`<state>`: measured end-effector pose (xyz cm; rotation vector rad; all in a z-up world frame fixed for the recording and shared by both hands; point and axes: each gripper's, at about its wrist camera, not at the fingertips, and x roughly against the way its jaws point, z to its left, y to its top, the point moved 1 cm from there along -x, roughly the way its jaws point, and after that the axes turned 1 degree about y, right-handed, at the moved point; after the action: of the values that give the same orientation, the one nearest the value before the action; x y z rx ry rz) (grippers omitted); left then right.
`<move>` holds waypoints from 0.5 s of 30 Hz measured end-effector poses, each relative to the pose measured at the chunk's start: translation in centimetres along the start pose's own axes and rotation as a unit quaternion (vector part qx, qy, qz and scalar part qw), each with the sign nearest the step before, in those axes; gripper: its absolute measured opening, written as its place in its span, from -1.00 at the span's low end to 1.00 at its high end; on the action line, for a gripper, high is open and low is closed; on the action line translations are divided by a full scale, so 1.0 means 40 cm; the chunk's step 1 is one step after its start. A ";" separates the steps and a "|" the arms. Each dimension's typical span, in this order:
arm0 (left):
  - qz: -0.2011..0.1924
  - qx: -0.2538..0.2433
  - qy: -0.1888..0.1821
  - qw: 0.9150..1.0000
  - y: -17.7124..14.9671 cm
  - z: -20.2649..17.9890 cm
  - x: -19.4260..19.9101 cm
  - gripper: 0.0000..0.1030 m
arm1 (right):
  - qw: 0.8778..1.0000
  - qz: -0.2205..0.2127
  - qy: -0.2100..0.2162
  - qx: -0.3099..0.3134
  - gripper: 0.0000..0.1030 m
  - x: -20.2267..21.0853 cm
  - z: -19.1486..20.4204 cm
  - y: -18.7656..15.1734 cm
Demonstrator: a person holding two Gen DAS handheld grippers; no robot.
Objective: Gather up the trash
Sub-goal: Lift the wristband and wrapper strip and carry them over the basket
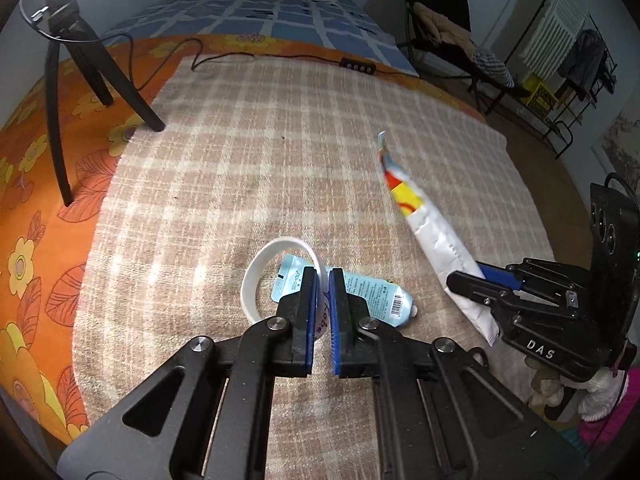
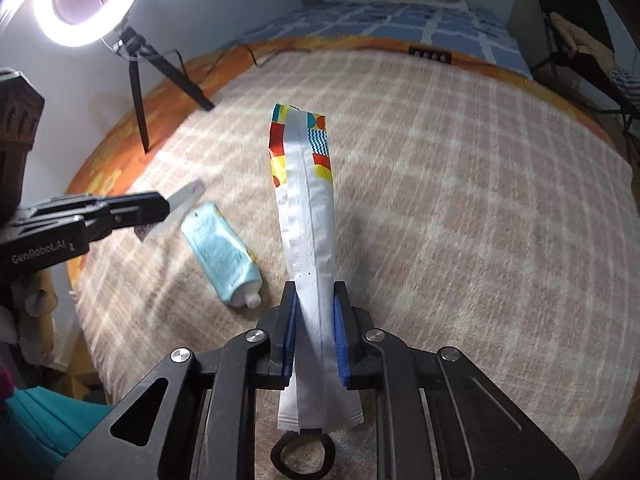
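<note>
Two pieces are in hand: the left gripper (image 1: 323, 312) pinches a white wristband (image 1: 256, 276), and the right gripper (image 2: 316, 320) pinches a long wrapper (image 2: 308, 208). The blue tube (image 2: 222, 256) beside the wrapper lies uncollected on the bed's blanket (image 2: 460, 208).

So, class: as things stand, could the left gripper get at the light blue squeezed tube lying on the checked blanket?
Probably not yet: the left gripper is shut on a white paper band. The tube itself lies uncovered just beneath.
</note>
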<state>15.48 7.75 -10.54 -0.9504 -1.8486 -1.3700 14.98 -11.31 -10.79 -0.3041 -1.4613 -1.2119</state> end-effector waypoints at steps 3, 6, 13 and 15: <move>-0.008 0.003 -0.009 1.000 0.000 0.002 0.029 -0.93 | 1.000 -0.015 0.010 -0.004 -0.72 0.033 0.004 0.011; -0.017 -0.002 -0.015 1.000 -0.010 -0.008 0.063 -0.93 | 1.000 -0.027 0.013 0.007 -0.72 0.065 0.023 0.015; -0.035 -0.002 -0.032 0.999 -0.055 -0.030 0.151 -0.93 | 0.998 -0.043 0.021 0.039 -0.72 0.142 0.078 -0.015; -0.040 -0.005 -0.038 0.998 -0.073 -0.039 0.179 -0.93 | 0.998 -0.044 0.026 0.044 -0.72 0.164 0.091 -0.032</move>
<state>9.31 6.94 -5.69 -0.9541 -1.9580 -1.4090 9.87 -11.78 -5.19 -0.1490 -1.4916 -1.2121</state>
